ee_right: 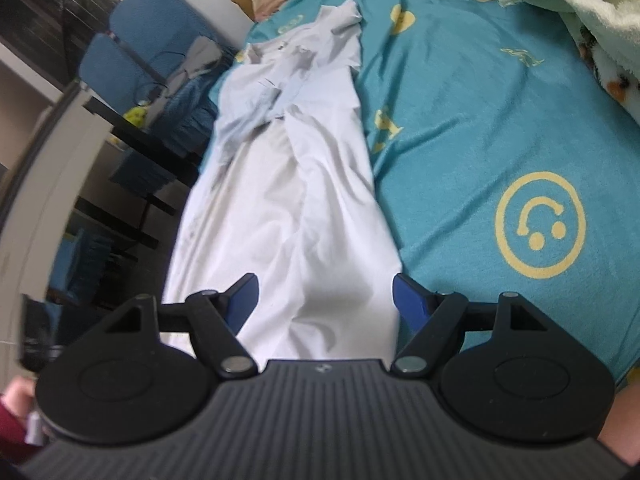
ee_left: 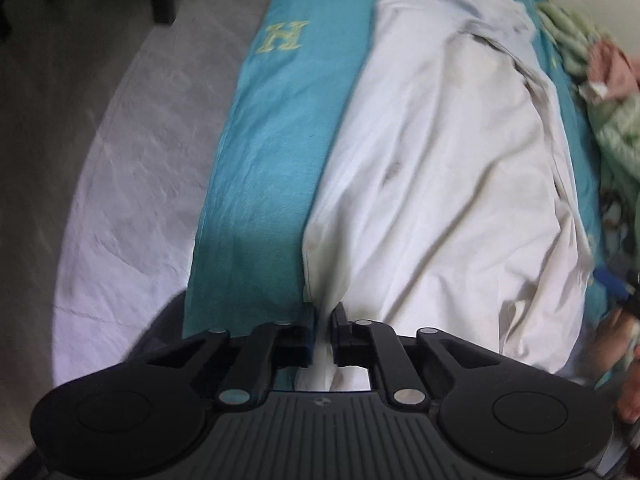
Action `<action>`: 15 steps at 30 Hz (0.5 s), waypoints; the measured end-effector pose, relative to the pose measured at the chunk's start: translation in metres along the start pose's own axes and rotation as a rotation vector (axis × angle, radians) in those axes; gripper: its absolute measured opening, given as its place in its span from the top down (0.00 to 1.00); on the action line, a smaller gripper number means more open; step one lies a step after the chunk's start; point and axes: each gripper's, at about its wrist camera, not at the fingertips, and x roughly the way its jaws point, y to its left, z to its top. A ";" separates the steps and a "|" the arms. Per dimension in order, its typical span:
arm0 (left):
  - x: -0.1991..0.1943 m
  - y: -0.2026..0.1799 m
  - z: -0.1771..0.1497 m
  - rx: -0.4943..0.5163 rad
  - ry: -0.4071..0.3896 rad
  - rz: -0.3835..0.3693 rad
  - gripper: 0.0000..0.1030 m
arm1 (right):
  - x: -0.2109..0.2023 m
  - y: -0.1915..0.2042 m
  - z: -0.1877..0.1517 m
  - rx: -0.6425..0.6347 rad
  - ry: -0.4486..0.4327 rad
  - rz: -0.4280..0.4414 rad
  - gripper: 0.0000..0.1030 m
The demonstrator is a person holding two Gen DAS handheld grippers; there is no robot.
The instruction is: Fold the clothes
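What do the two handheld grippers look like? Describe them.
Both are matte black. The left gripper and right gripper each have a ribbed base, two round discs, linkage arms with silver pivot pins and blue-padded jaws. A dark red sleeve shows at the edge of the right wrist view.

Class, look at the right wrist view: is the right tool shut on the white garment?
No. The right tool stands wide open, its blue fingers apart over the white garment.

White shirt (ee_right: 304,184) on teal sheet (ee_right: 460,128) w/ yellow smileys, letters; blanket (ee_right: 592,4) prob. pale green.
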 end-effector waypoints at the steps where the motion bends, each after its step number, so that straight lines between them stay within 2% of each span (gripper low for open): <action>1: -0.007 -0.010 -0.002 0.037 -0.012 0.031 0.97 | 0.001 0.000 0.000 -0.006 0.002 -0.009 0.26; 10: -0.068 -0.146 -0.024 0.360 -0.109 0.253 0.98 | -0.004 -0.001 -0.003 -0.023 0.000 0.009 0.26; 15: -0.045 -0.209 -0.027 0.486 -0.097 0.266 0.98 | -0.006 -0.008 -0.002 0.001 0.006 0.026 0.26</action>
